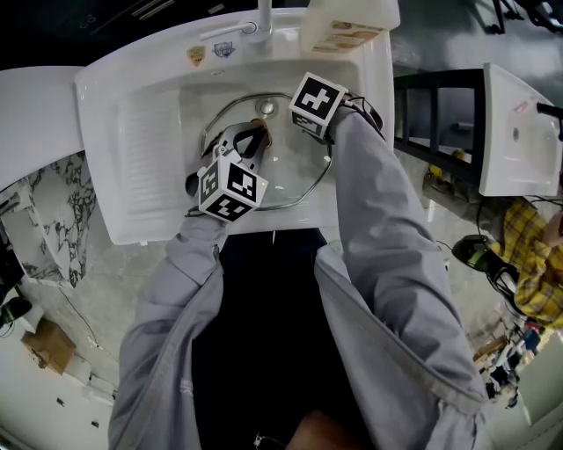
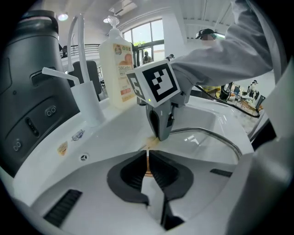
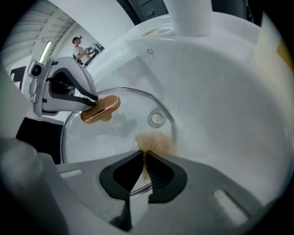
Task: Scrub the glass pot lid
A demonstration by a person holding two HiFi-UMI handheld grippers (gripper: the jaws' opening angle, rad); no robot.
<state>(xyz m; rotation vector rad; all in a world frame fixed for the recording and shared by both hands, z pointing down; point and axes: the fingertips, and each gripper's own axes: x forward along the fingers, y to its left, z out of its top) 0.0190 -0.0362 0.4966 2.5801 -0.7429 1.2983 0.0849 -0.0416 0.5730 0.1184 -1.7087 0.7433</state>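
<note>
Head view shows the glass pot lid (image 1: 295,171) lying in the basin of a white sink (image 1: 132,114). The left tool (image 2: 148,158), jaws nearly together, pinches the lid's copper-coloured knob (image 3: 101,109). The right tool (image 3: 144,156), jaws closed, grips a brown scouring pad (image 3: 154,142) pressed to the glass near the lid's rim. A white tap (image 2: 85,92) and a soap bottle (image 2: 120,69) stand on the sink's back ledge.

Sink (image 1: 132,132): lid (image 1: 292,176) in the basin, toward its front edge. Pad (image 3: 154,142) on the lid, near its rim. Faucet (image 1: 262,18) at the middle of the back edge, bottle (image 1: 343,25) at the back right corner. Left gripper (image 3: 95,103) over the lid's left part, right gripper (image 2: 161,135) at the pad.
</note>
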